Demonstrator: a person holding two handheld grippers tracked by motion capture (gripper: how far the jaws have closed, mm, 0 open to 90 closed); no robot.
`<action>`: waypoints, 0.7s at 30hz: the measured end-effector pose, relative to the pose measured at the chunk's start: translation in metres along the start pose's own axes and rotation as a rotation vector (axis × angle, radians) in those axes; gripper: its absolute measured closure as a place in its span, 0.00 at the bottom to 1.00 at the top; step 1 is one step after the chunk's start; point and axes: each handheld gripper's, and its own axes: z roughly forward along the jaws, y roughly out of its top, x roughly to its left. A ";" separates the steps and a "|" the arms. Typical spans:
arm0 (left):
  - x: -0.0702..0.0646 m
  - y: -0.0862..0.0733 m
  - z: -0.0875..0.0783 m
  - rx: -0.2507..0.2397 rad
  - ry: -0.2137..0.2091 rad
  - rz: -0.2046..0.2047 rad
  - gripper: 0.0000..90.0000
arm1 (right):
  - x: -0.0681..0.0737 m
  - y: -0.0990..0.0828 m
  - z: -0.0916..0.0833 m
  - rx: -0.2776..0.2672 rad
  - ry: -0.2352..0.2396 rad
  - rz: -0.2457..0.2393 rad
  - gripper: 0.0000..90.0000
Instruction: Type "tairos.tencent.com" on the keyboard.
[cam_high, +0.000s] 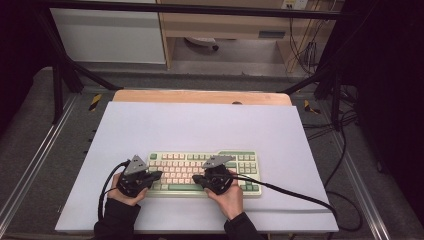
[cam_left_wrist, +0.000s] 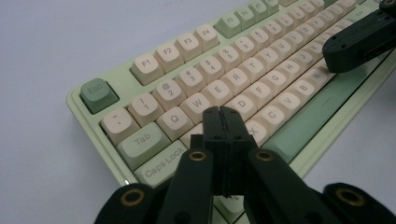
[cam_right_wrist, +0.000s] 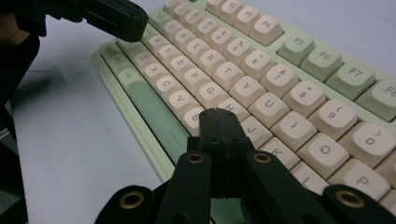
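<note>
We are looking along the left gripper (cam_left_wrist: 223, 112) first: its two black jaws are pressing flat together with nothing between them, their tip hanging over the letter keys near S and D. The right gripper (cam_right_wrist: 219, 113) is showing the same, two jaws meeting in a thin seam, nothing held, the tip sitting above the keys around H and J. So we are counting two grippers, four jaws, all closed and empty.

Under them we are seeing one keyboard (cam_high: 176, 159), pale green in the case with cream letter keys and green keys for Esc, Tab, Caps Lock and the space bar. It is lying flat near the person's edge of the table, with the left gripper (cam_high: 159, 175) over its left end and the right gripper (cam_high: 196, 178) over its middle.

Two hands are holding the grippers, and two black cables are trailing off.

The keyboard is resting on one white sheet (cam_high: 200, 125) that is covering a wooden table (cam_high: 200, 96). Around it, dark frame bars, grey floor and pale cabinets are standing behind.
</note>
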 end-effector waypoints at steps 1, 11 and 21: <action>0.000 0.000 0.000 0.001 -0.001 0.001 1.00 | 0.000 0.000 0.001 -0.004 0.001 -0.002 1.00; -0.001 0.000 0.001 0.002 0.000 0.004 1.00 | 0.000 -0.001 0.006 0.006 0.006 -0.013 1.00; -0.001 0.001 0.000 -0.003 0.001 0.005 1.00 | 0.001 -0.002 0.006 0.011 0.005 -0.017 1.00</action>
